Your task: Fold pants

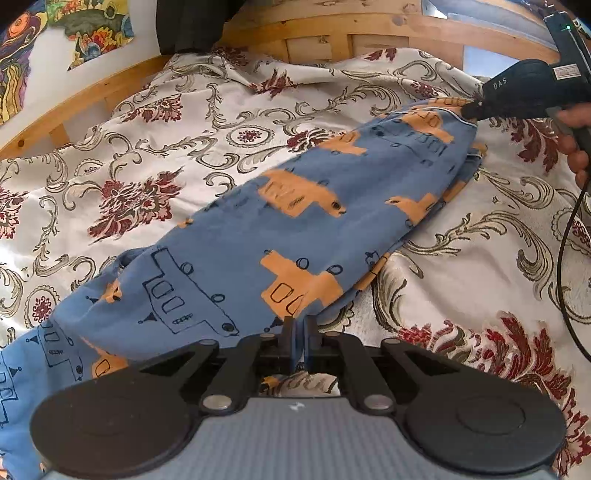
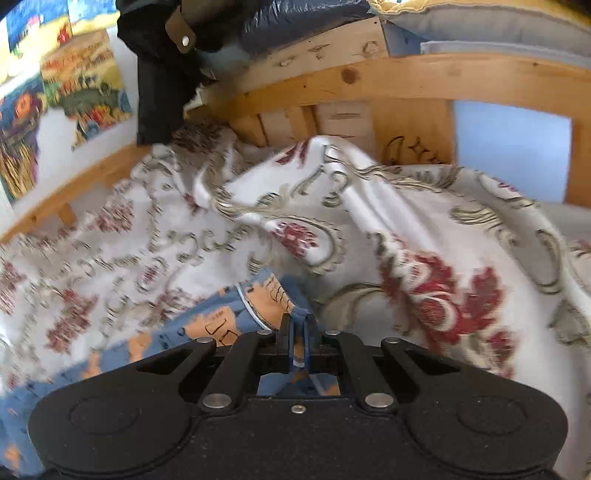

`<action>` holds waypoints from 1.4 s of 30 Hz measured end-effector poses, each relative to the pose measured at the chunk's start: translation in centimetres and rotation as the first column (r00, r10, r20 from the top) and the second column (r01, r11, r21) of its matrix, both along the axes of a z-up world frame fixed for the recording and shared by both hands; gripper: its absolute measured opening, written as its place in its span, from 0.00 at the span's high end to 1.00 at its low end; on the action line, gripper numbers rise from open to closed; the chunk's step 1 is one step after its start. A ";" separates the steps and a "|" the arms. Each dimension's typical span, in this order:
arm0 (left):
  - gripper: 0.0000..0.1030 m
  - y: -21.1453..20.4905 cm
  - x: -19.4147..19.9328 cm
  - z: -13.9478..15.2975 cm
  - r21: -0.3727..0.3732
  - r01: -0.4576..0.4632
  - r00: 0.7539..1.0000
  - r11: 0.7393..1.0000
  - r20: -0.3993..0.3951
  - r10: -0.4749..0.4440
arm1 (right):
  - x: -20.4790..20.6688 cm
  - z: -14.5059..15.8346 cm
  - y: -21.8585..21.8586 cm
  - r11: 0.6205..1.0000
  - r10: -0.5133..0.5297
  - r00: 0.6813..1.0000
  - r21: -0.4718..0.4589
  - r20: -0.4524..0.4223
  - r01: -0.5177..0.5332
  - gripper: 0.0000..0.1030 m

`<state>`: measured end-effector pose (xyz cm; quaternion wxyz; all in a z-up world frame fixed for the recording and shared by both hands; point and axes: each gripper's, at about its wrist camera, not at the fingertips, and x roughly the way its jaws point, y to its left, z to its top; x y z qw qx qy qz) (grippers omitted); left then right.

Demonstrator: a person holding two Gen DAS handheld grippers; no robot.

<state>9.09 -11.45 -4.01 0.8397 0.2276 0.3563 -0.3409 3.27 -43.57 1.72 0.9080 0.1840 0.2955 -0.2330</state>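
Note:
Blue pants (image 1: 236, 243) with orange and outlined ship prints lie stretched diagonally across the floral bedspread, one layer folded over another. My left gripper (image 1: 298, 325) is shut on the near edge of the fabric, a blue fold pinched between its fingers. At the far upper right the right gripper (image 1: 471, 109), held by a hand (image 1: 574, 144), is shut on the other end of the pants. In the right wrist view the right gripper (image 2: 298, 325) clamps a blue fold, and the pants (image 2: 221, 325) with a white-piped edge trail down to the left.
A white bedspread (image 1: 184, 122) with red flowers and grey scrolls covers the bed, bunched into a ridge (image 2: 332, 192). A wooden bed frame (image 1: 332, 29) runs behind and to the left. Colourful pictures (image 2: 85, 85) hang on the wall. A black cable (image 1: 563, 258) hangs at the right.

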 end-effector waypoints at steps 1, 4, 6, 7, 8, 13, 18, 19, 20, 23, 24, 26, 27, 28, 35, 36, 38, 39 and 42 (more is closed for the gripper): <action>0.95 0.0 0.0 -0.1 0.002 0.006 1.000 1.000 -0.002 -0.006 | 0.1 -0.3 -0.4 1.000 -0.014 1.000 0.010 -0.026 0.014 0.96; 0.96 0.1 0.0 -0.1 0.005 0.019 1.000 1.000 -0.009 -0.019 | 0.3 -2.0 -1.9 0.993 -0.046 0.993 0.101 -0.109 0.057 0.96; 0.96 0.2 0.1 -0.1 0.006 0.029 0.999 1.000 -0.020 -0.029 | 0.3 -2.3 -2.2 0.990 -0.054 0.991 0.120 -0.122 0.068 0.96; 0.95 0.2 0.2 -0.1 0.007 0.036 0.999 0.999 -0.030 -0.035 | 0.2 -2.3 -2.1 0.992 -0.052 0.991 0.105 -0.123 0.066 0.96; 0.95 0.4 0.2 -0.1 0.007 0.040 0.998 0.999 -0.038 -0.040 | 0.1 -2.2 -1.8 0.995 -0.049 0.991 0.082 -0.127 0.060 0.95; 0.86 1.4 0.9 -0.4 -0.044 0.014 0.993 0.999 -0.119 -0.020 | 0.8 -2.3 -0.7 0.999 -0.038 0.986 0.021 -0.163 0.042 0.79; 0.41 4.8 1.0 1.3 -0.177 -0.088 0.986 0.980 -0.154 0.061 | 0.9 -0.6 2.5 0.981 0.048 0.992 -0.182 -0.119 -0.070 0.32; 0.39 5.4 1.0 1.8 -0.186 -0.113 0.986 0.976 -0.141 0.087 | 1.0 -0.3 3.5 0.967 0.084 0.992 -0.232 -0.099 -0.105 0.27; 0.35 6.2 1.1 2.3 -0.193 -0.144 0.985 0.971 -0.120 0.122 | 1.2 -0.1 4.6 0.950 0.141 0.987 -0.271 -0.077 -0.157 0.19; 0.28 8.7 2.1 3.3 -0.193 -0.278 0.960 0.941 -0.034 0.277 | 3.0 -0.3 7.6 0.876 0.366 0.928 -0.312 -0.066 -0.367 0.15; 0.28 9.6 2.8 3.3 -0.188 -0.325 0.945 0.927 -0.022 0.327 | 4.1 -0.5 8.6 0.834 0.463 0.883 -0.299 -0.077 -0.464 0.15; 0.28 11.2 4.6 3.2 -0.182 -0.413 0.910 0.892 -0.034 0.414 | 6.9 -0.8 10.2 0.732 0.653 0.754 -0.199 -0.071 -0.652 0.15; 0.28 12.3 5.8 3.0 -0.189 -0.460 0.887 0.868 -0.061 0.457 | 8.7 -0.9 11.0 0.661 0.742 0.669 -0.119 -0.040 -0.741 0.15; 0.28 13.1 6.5 2.8 -0.199 -0.484 0.875 0.852 -0.091 0.476 | 10.4 -0.7 11.8 0.605 0.795 0.606 -0.058 -0.011 -0.794 0.15; 0.22 15.8 9.0 1.3 -0.303 -0.531 0.845 0.792 -0.264 0.465 | 24.8 -2.1 19.3 0.247 0.936 0.331 0.445 0.120 -0.861 0.29; 0.20 15.7 9.0 1.3 -0.324 -0.523 0.849 0.788 -0.274 0.451 | 26.5 -2.8 20.2 0.246 0.936 0.337 0.502 0.097 -0.829 0.36; 0.17 15.4 9.5 1.5 -0.366 -0.516 0.852 0.774 -0.310 0.421 | 28.1 -3.8 21.4 0.263 0.937 0.346 0.557 0.048 -0.788 0.46; 0.17 15.1 9.8 1.2 -0.366 -0.525 0.845 0.768 -0.331 0.420 | 28.5 -4.3 21.7 0.277 0.936 0.351 0.577 0.019 -0.769 0.51; 0.37 14.4 11.3 0.1 -0.318 -0.601 0.785 0.733 -0.404 0.469 | 29.4 -5.7 22.3 0.310 0.930 0.365 0.624 -0.043 -0.717 0.62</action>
